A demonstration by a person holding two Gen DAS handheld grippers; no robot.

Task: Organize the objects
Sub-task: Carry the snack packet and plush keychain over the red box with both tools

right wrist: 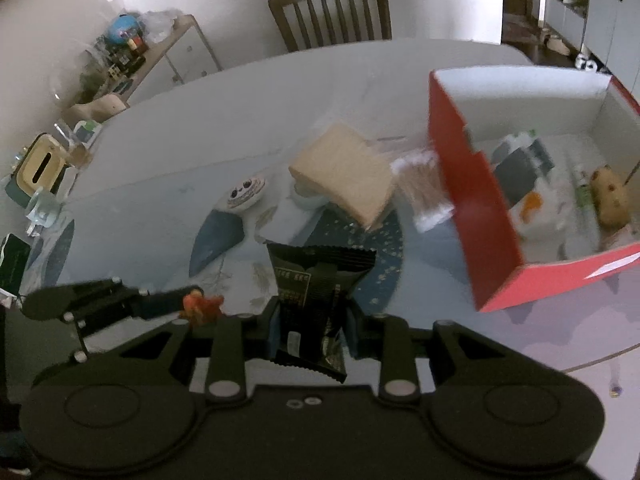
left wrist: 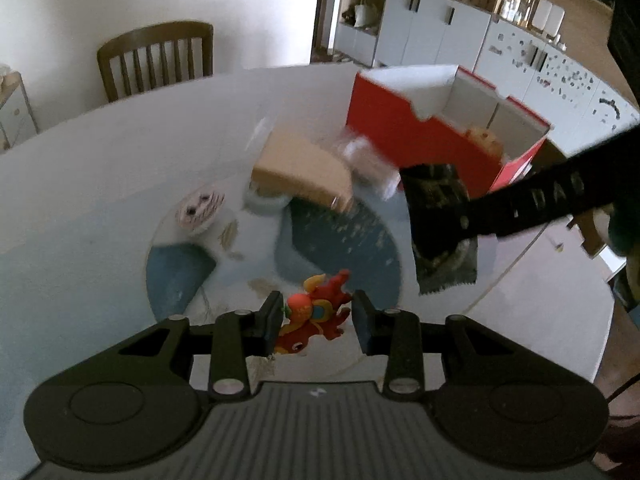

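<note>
My left gripper (left wrist: 316,308) is shut on a small red and orange dragon toy (left wrist: 316,316) and holds it above the table. My right gripper (right wrist: 314,312) is shut on a black snack packet (right wrist: 316,284), also lifted off the table. In the left wrist view the packet (left wrist: 436,216) hangs just left of the open red box (left wrist: 416,140). The right wrist view has the box (right wrist: 472,200) at the right and the toy (right wrist: 202,306) at the lower left. Inside the box lie a tan plush (right wrist: 610,196) and dark packets (right wrist: 520,164).
On the round table (right wrist: 280,80) lie a tan pad (right wrist: 344,168), a clear pack of cotton swabs (right wrist: 424,184) against the box, and a white round face toy (right wrist: 244,192). A chair (right wrist: 332,8) stands behind. A tissue box (right wrist: 38,168) sits at the left edge.
</note>
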